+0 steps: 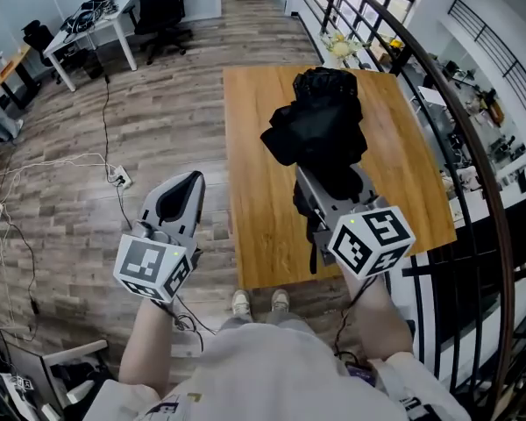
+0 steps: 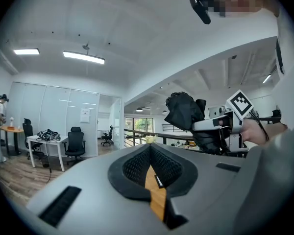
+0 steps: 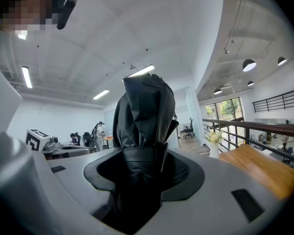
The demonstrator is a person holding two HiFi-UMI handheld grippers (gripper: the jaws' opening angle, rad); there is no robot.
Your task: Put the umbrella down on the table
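The right gripper (image 1: 331,188) is clamping its jaws wide around a folded black umbrella (image 1: 320,121), whose bunched fabric is filling the gap between the pads and bulging out past the tips toward 12 o'clock in the head view. In the right gripper view the umbrella (image 3: 142,111) is rising straight out of the gripper (image 3: 139,166) and blocking most of the middle of the frame. The bundle is hanging in the air over the far half of the wooden table (image 1: 263,217), sitting at about 1 o'clock from the middle of the head view; in the left gripper view the umbrella (image 2: 183,112) is showing at 2 o'clock, held clear above the tabletop by the right gripper (image 2: 220,124). The left gripper (image 1: 193,182) is hovering off the table's left edge at 8 o'clock, over the plank floor (image 1: 88,226) (its jaws are meeting at the tips with nothing between them). Through the left gripper (image 2: 149,151) only a sliver of table (image 2: 154,190) is showing. A dark railing (image 1: 473,147) is curving along the table's right side.
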